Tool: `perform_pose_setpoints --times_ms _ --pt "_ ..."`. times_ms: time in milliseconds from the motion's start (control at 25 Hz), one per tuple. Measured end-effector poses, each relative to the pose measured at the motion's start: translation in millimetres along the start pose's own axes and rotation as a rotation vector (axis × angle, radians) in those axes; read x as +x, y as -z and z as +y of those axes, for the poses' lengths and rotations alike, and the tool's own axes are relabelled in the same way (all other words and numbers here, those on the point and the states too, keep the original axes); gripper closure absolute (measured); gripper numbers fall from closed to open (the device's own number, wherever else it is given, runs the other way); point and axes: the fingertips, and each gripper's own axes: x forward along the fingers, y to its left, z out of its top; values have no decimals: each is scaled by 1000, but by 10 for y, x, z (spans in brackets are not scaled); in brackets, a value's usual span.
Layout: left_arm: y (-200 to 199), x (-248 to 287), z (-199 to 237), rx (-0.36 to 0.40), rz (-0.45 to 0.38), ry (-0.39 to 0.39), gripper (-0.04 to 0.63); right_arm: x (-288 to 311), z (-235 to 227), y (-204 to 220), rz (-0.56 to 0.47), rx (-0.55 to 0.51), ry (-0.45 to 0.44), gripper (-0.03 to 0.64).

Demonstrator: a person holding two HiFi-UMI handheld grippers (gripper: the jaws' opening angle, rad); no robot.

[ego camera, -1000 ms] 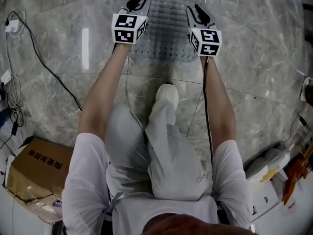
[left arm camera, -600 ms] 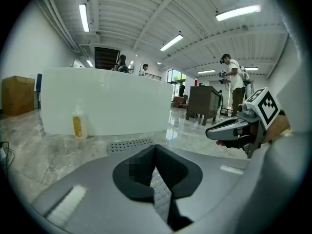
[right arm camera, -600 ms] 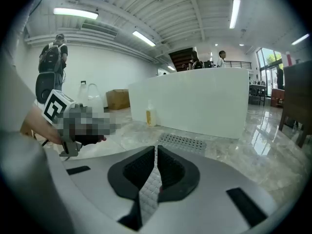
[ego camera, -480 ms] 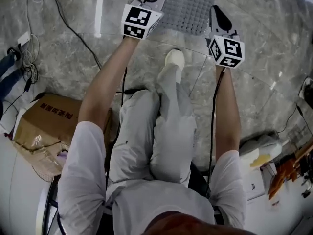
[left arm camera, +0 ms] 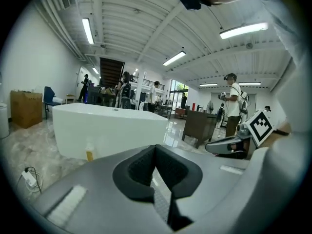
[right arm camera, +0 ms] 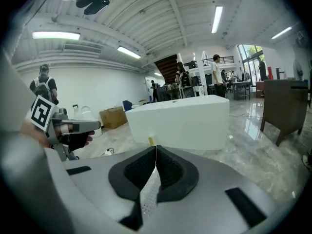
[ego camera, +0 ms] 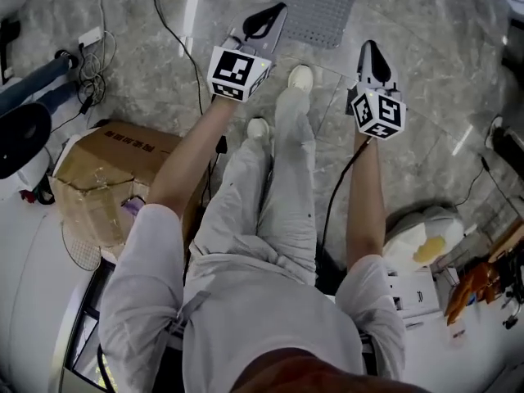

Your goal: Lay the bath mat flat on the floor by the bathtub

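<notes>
The grey perforated bath mat (ego camera: 318, 6) lies flat on the marble floor at the top of the head view. My left gripper (ego camera: 277, 10) is raised, its tip over the mat's left edge; its jaws are shut with nothing between them. My right gripper (ego camera: 369, 47) hangs just right of the mat, its jaws closing to a touch, also empty. In the left gripper view the pads (left arm camera: 141, 167) meet and face the white bathtub (left arm camera: 109, 130); a strip of mat (left arm camera: 162, 204) shows below. The right gripper (right arm camera: 156, 149) view shows the same tub (right arm camera: 185, 121).
A person's legs and shoes (ego camera: 300, 76) stand just before the mat. A cardboard box (ego camera: 106, 162) and cables (ego camera: 172, 31) lie left; white clutter (ego camera: 426, 244) lies right. A small yellow bottle (left arm camera: 89, 154) stands by the tub. People and a brown cabinet (left arm camera: 200, 128) stand beyond.
The person has straightened up. Both grippers have lifted off the mat's near corners and drawn back. The mat stays flat on the floor, farther up the view.
</notes>
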Motion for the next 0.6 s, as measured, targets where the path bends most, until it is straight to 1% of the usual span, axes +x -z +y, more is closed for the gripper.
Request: perform_pose_setpoints --times_ms 120,200,280,400,480,600 --pt "-714 -443 -163 52 -41 7 595 -381 302 -783 -76 -16 6 611" --pt "-1194 -748 -338 84 -67 20 595 -701 531 -1289 -129 -6 1 611" --pt "-1658 -1096 -557 95 -78 23 595 -1109 803 -1763 -170 6 -15 611" --pt "-2339 -1489 -809 105 -105 14 595 -1611 1168 -2459 -230 -33 -52 611" --pt "-2720 -1677 -922 126 -120 13 595 -1831 1380 -2845 -265 -75 -78 611" --pt "-3103 -1989 -1105 132 -130 7 595 -2168 1663 -3191 -276 -135 -115 611"
